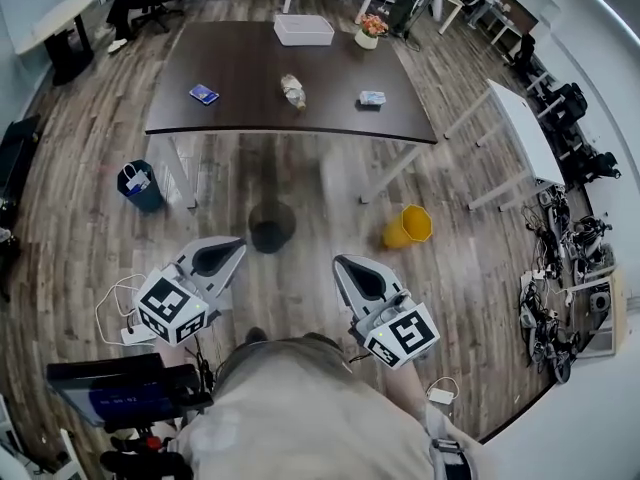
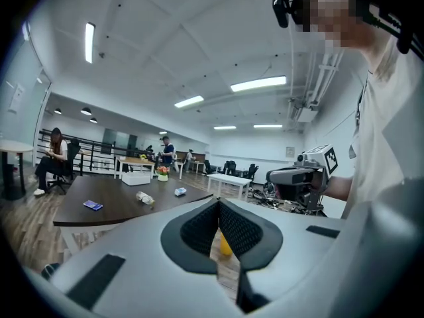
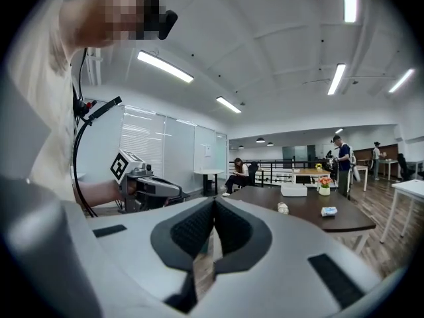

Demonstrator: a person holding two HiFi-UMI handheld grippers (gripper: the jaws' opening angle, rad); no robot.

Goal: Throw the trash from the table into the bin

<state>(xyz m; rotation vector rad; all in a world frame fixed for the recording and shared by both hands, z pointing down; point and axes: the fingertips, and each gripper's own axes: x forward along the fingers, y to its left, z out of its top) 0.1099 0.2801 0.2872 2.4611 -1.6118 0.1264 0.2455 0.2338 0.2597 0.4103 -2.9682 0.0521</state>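
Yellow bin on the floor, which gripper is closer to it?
Right. The right gripper is just left of the yellow bin in the head view; the left gripper is farther left.

No words, brands or numbers can be read in any of the views. Only black-and-white square patterns, without letters, are carried by the left marker cube [image 1: 172, 305] and the right marker cube [image 1: 405, 335]. Any print on the blue packet [image 1: 204, 94] and the pale packet [image 1: 372, 98] lying on the bench [image 1: 240, 68] is too small to be made out, and nothing can be read on the lit screen [image 1: 120, 400].
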